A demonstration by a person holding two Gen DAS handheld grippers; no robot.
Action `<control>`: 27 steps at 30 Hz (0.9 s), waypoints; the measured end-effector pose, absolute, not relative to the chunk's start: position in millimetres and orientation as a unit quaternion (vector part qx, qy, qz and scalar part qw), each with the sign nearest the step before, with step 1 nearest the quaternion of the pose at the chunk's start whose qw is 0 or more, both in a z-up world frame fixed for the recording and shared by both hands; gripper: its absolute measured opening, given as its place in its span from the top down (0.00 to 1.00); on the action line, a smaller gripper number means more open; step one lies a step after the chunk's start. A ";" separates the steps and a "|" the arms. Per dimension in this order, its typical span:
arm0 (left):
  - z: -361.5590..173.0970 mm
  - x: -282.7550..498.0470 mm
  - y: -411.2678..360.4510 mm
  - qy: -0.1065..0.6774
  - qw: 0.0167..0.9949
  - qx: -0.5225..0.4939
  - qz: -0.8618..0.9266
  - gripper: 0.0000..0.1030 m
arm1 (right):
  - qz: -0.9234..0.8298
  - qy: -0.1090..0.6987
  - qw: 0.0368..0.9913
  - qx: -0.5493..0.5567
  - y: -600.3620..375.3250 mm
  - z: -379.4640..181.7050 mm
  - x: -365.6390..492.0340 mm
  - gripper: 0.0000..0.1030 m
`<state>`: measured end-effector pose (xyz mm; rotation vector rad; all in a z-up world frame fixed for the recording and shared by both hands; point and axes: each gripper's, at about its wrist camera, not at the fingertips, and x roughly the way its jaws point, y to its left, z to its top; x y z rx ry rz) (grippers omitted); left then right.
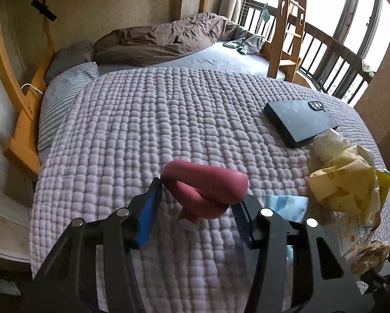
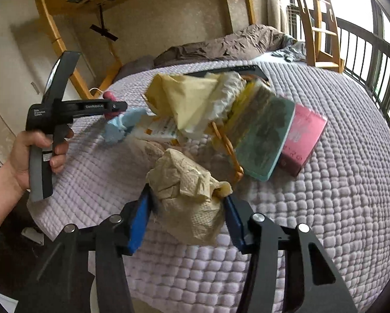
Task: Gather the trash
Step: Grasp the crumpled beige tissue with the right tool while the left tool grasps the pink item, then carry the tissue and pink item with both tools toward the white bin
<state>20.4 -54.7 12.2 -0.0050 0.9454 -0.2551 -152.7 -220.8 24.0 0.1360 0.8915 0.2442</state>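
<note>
Now the left gripper [image 1: 197, 193] has its jaws pinching a folded dark-pink rubbery object [image 1: 208, 187] just above the lilac quilted bedspread [image 1: 148, 120]; its blue pad touches the object's left end, though the right-hand contact is partly hidden, so that grip looks likely rather than certain. Right of it lie a crumpled light-blue tissue [image 1: 286, 206] and a heap of yellow paper wrappers [image 1: 346, 180], with a flat black box [image 1: 299, 122] farther off.

From the right wrist view, the right gripper [image 2: 188, 203] has its jaws pressed onto a crumpled beige paper napkin [image 2: 187, 195] near the bed's front edge. Beyond it sit the yellow wrappers, a teal-edged package [image 2: 262, 138] leaning on a pink rectangular box [image 2: 304, 135]. A person's hand [image 2: 36, 151] holds the left gripper's handle at the far left.
</note>
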 end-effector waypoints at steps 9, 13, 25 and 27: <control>40.1 -13.2 -49.0 0.423 0.898 -0.012 -0.123 0.48 | 0.127 0.421 0.896 0.065 -231.7 46.8 -159.1 0.51; 54.6 -35.2 -59.0 0.413 0.902 0.006 -0.123 0.48 | 0.125 0.422 0.896 0.062 -236.4 51.4 -163.2 0.51; 60.6 -107.3 -92.0 0.416 0.899 0.022 -0.133 0.48 | 0.125 0.429 0.892 0.064 -250.6 55.3 -184.9 0.51; 60.2 -115.7 -96.1 0.419 0.898 0.023 -0.136 0.48 | 0.126 0.429 0.892 0.063 -252.8 56.2 -190.9 0.51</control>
